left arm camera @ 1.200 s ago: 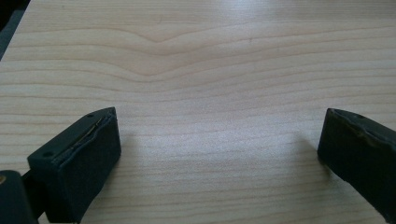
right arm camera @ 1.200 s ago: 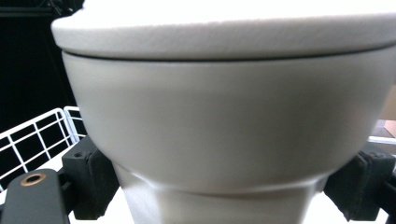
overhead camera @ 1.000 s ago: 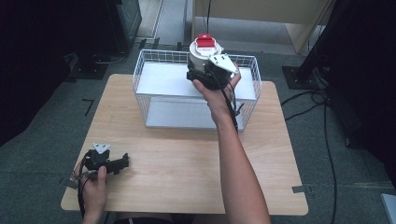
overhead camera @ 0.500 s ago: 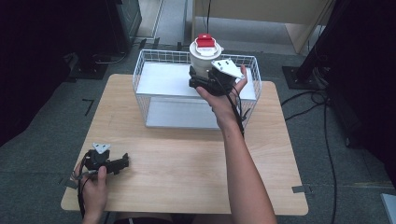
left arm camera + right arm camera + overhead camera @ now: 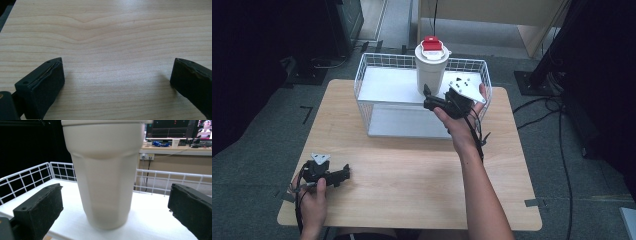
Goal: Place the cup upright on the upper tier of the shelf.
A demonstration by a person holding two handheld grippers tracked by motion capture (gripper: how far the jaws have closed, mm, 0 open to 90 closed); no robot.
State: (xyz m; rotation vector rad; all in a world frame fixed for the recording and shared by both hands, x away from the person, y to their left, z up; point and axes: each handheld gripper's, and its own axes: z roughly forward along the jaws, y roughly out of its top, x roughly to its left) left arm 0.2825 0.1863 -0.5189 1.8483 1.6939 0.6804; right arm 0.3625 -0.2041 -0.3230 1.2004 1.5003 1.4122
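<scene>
The right gripper (image 5: 430, 98) is holding its fingers spread just beside the cream tumbler (image 5: 431, 70) standing upright inside the wire basket (image 5: 362, 85), while the left gripper (image 5: 343, 174), likewise spread, is idling on the worktop (image 5: 412, 170) well before that basket.

Wooden table (image 5: 412, 175); monitor (image 5: 172, 128) on desk (image 5: 175, 151) behind; black cables (image 5: 557, 130) on grey floor (image 5: 262, 150).

The cup (image 5: 431, 67) is cream-white with a red and white lid (image 5: 432, 46). The wire basket (image 5: 367, 80) is white, a grid of squares. The worktop (image 5: 412, 170) is pale wood with wavy grain. Both grippers, left (image 5: 343, 173) and right (image 5: 427, 97), are black.
</scene>
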